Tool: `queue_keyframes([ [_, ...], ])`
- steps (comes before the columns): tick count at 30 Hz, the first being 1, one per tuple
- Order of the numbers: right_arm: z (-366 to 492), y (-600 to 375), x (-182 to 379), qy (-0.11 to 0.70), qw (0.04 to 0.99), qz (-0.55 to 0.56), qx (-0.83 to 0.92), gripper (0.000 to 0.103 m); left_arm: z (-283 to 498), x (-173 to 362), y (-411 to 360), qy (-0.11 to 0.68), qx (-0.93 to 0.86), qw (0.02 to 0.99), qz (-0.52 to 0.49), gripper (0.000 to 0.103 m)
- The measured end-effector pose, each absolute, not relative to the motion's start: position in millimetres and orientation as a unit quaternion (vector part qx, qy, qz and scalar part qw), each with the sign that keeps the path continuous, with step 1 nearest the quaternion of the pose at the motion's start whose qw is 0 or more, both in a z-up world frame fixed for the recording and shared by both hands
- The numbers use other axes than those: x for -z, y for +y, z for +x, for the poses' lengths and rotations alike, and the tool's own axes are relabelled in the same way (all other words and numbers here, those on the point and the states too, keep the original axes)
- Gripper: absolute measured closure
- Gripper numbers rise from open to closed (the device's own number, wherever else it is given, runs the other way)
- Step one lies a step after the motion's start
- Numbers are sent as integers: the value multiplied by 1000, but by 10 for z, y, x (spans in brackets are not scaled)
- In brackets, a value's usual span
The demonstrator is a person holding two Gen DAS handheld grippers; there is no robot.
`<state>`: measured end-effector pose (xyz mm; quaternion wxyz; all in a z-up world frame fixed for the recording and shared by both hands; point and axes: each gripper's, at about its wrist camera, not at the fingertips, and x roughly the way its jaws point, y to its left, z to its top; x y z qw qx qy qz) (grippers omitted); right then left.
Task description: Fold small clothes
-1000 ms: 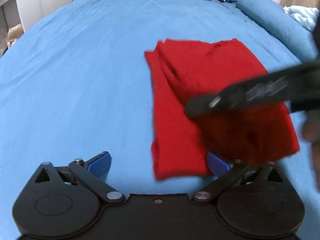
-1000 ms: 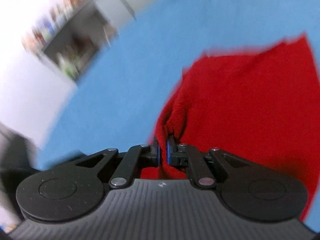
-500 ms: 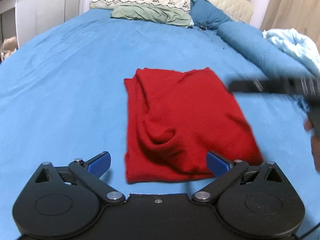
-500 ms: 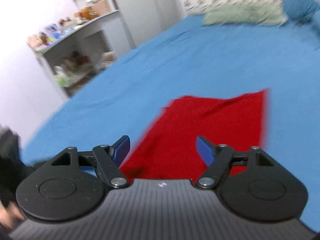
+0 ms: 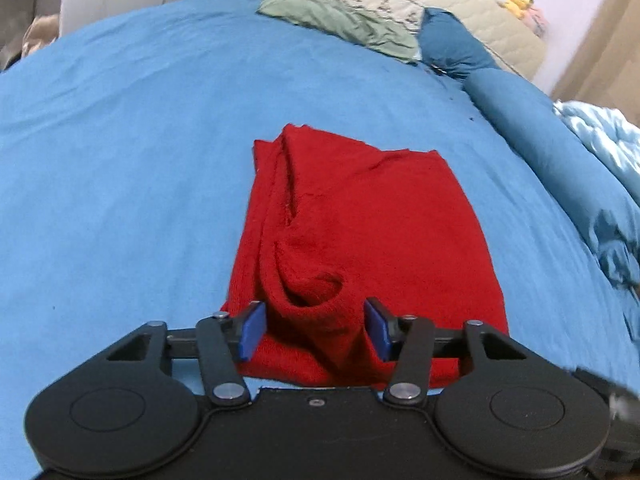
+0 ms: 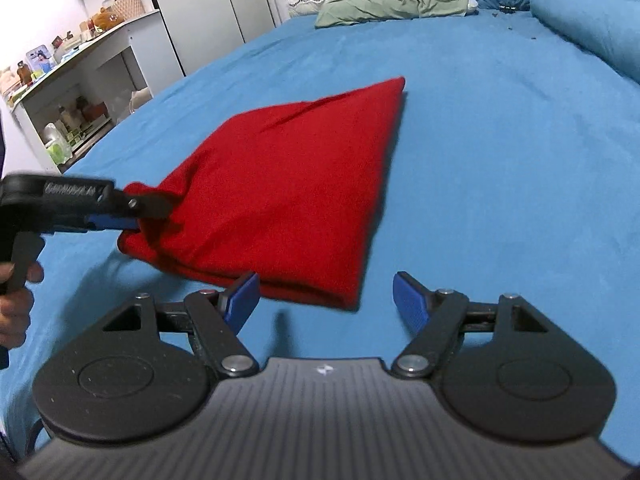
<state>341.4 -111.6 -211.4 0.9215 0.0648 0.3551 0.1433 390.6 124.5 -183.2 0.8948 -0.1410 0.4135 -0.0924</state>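
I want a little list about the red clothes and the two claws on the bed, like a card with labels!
garment: red garment, folded, lying on the blue bedsheet
left claw: left claw open, fingers either side of a raised fold at the near edge
right claw: right claw open, hovering at the garment's near corner, holding nothing
far end of bed: green cloth, blue pillows
beside bed: shelves with small items
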Motion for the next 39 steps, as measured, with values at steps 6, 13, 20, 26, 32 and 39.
queue_keyframes([
  [6,3438,-998,2152,356,923,39,-143,14,3848,1678,1356,384,83,905,-166,94],
  [13,3443,-962,2181,359,921,34,-150,14,3759,2063,1553,404,47,898,-169,92],
  [20,3420,-1022,2091,359,920,28,-155,14,3549,1977,1596,370,33,913,-169,56],
  [26,3512,-1092,1997,323,938,49,-118,14,3577,2033,1692,372,26,917,-142,49],
  [32,3683,-1149,2270,360,930,20,-72,12,3525,2093,1641,380,24,919,-104,46],
  [39,3717,-1207,1987,347,933,15,-93,10,3560,1745,1582,343,46,937,-54,35],
])
